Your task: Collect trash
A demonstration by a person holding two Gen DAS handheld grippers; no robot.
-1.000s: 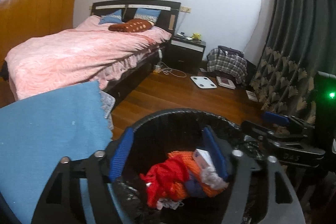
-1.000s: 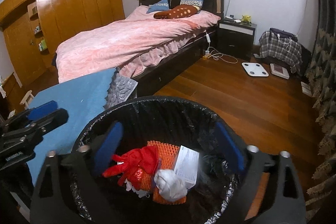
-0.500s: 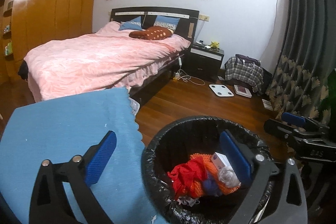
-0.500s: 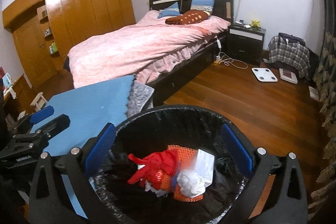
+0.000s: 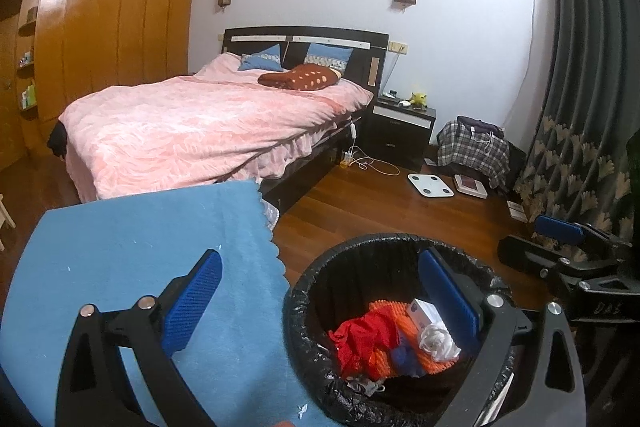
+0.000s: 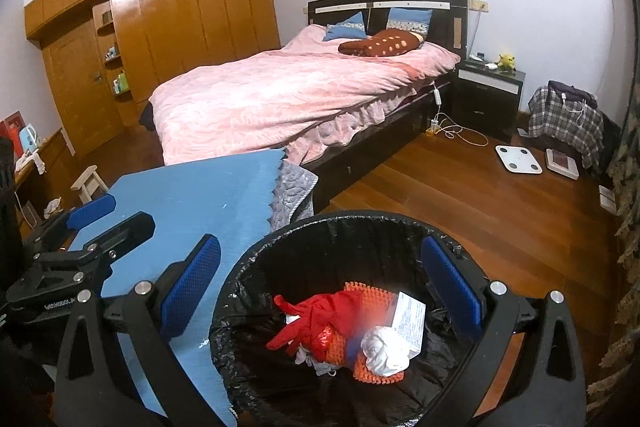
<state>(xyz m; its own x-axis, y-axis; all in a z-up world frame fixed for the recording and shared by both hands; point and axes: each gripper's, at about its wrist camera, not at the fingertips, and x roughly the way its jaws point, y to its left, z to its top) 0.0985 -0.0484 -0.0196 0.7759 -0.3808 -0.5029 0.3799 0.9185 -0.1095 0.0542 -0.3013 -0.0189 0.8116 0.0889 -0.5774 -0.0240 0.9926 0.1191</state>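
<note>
You are working in a bedroom with a wooden floor (image 6: 460,211); a bed (image 6: 280,99) under a pink cover fills the middle, a dark nightstand (image 6: 486,99) stands beside its head, a wooden wardrobe wall (image 6: 180,7) runs along the left, and a dark curtain (image 5: 580,87) hangs on the right; a blue cloth (image 5: 132,255) covers the counter in front of you, its scalloped edge ending just beside the black-lined trash bin (image 6: 400,223); the trash (image 6: 348,327), red, orange and white pieces with a small box, lies inside the bin; your left gripper (image 5: 320,303) has its jaws spread wide, one over the cloth and one over the bin, holding nothing; your right gripper (image 6: 320,291) is likewise spread and empty; open floor stretches beyond the bin toward a white scale (image 6: 518,159).
</note>
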